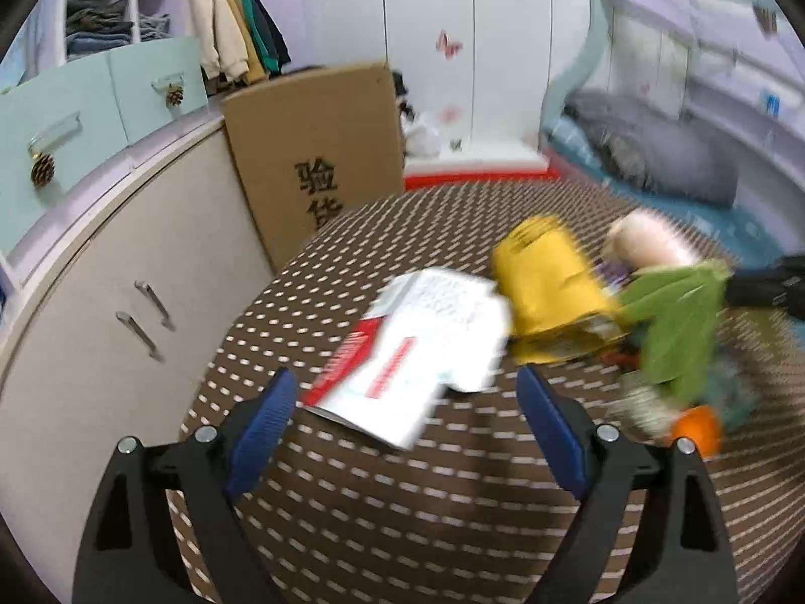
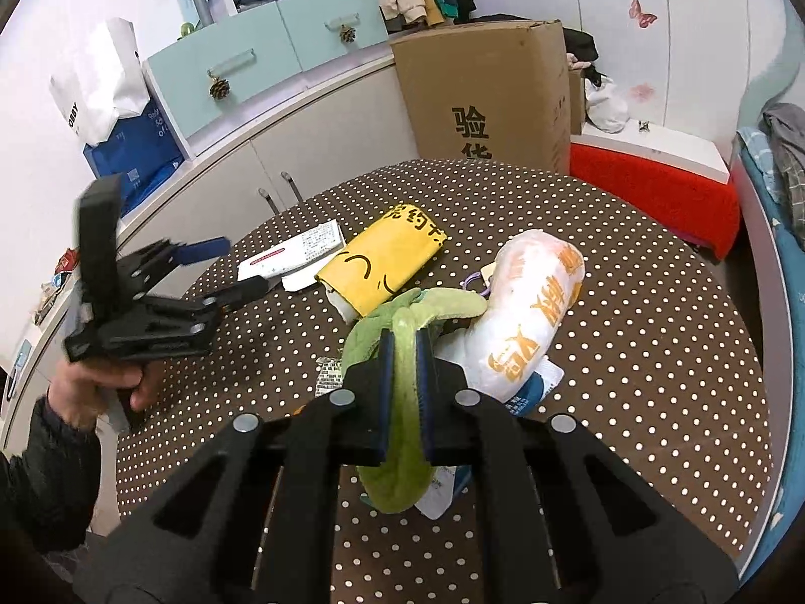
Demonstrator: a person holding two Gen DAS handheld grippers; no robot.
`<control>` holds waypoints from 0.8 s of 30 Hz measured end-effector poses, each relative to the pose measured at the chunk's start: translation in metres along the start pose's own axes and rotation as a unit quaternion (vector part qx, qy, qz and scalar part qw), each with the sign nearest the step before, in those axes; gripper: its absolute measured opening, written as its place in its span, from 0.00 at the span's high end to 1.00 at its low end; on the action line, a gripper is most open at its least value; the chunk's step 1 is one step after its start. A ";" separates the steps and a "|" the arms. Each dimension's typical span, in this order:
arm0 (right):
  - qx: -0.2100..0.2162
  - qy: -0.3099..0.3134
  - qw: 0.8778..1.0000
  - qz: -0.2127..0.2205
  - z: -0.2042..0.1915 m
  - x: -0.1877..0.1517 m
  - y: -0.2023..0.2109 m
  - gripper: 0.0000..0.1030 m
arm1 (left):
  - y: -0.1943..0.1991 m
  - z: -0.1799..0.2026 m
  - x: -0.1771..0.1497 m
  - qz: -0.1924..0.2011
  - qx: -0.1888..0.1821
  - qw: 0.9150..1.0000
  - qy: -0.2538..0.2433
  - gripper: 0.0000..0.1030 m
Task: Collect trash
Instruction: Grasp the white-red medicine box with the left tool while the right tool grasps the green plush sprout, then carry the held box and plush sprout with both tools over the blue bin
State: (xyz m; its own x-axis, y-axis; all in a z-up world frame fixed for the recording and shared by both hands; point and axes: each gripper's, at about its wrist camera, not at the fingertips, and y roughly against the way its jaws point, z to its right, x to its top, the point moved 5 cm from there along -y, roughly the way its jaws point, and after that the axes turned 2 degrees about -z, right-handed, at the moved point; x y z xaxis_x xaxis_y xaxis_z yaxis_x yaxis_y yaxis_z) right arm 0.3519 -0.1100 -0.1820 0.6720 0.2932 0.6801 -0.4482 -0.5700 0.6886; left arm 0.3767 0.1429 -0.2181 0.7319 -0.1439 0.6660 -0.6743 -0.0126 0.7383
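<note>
My right gripper pinched the green cloth strip, my left gripper gaped empty — the white-and-red paper carton, yellow bag and the rest still littered the dotted table.

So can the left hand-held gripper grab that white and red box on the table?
Probably yes. The left hand-held gripper is open, the white and red box lies flat just ahead between its fingers, and nothing covers it.

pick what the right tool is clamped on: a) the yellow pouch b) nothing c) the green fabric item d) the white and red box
c: in the right wrist view the right tool has its blue pads pressed on both sides of the green fabric item, while the yellow pouch lies free on the dotted table.
</note>
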 end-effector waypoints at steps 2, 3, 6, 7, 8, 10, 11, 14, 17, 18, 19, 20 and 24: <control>-0.002 0.000 1.000 -0.003 0.000 0.002 -0.003 0.92 | -0.018 -0.010 -0.001 -0.030 -0.007 0.999 -0.011 0.16; -0.004 0.000 1.000 -0.004 0.000 0.003 -0.004 0.92 | -0.027 -0.014 0.000 -0.046 -0.027 0.999 -0.009 0.16; -0.009 -0.002 1.000 -0.006 0.001 0.005 -0.006 0.92 | -0.036 -0.020 0.006 -0.055 -0.073 0.996 -0.001 0.29; -0.011 -0.002 1.000 -0.006 0.001 0.006 -0.007 0.92 | -0.036 -0.019 0.007 -0.057 -0.076 0.995 -0.003 0.31; -0.013 -0.003 1.000 -0.006 0.000 0.007 -0.007 0.92 | -0.035 -0.018 0.008 -0.059 -0.077 0.995 -0.006 0.32; -0.015 -0.004 1.000 -0.005 -0.001 0.007 -0.006 0.92 | -0.032 -0.016 0.006 -0.056 -0.079 0.995 -0.003 0.67; -0.016 -0.003 1.000 -0.004 -0.002 0.007 -0.005 0.92 | -0.031 -0.015 0.005 -0.054 -0.073 0.996 -0.002 0.78; -0.014 0.001 1.000 0.001 -0.007 0.011 0.000 0.92 | -0.027 -0.020 -0.002 -0.049 -0.100 0.993 0.036 0.84; -0.016 0.011 1.000 0.004 -0.014 0.012 0.005 0.92 | -0.021 -0.022 -0.008 -0.046 -0.104 0.992 0.049 0.84; -0.015 0.012 1.000 0.007 -0.015 0.013 0.009 0.92 | -0.019 -0.021 -0.010 -0.044 -0.106 0.992 0.052 0.84; -0.015 0.012 1.000 0.009 -0.016 0.013 0.011 0.92 | -0.017 -0.019 -0.012 -0.041 -0.106 0.992 0.054 0.85; -0.015 0.012 1.000 0.011 -0.016 0.013 0.014 0.92 | -0.013 -0.018 -0.013 -0.038 -0.106 0.992 0.058 0.85; -0.018 0.009 1.000 0.024 -0.015 0.012 0.028 0.92 | 0.012 -0.008 -0.018 -0.014 -0.108 0.992 0.071 0.85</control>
State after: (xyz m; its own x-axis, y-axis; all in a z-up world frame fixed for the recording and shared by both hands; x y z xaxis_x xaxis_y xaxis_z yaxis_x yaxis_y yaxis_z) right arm 0.3388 -0.1108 -0.1513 0.6387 0.2807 0.7164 -0.5000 -0.5564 0.6637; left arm 0.3564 0.1528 -0.2205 0.7668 -0.0056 0.6419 -0.6282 0.1993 0.7521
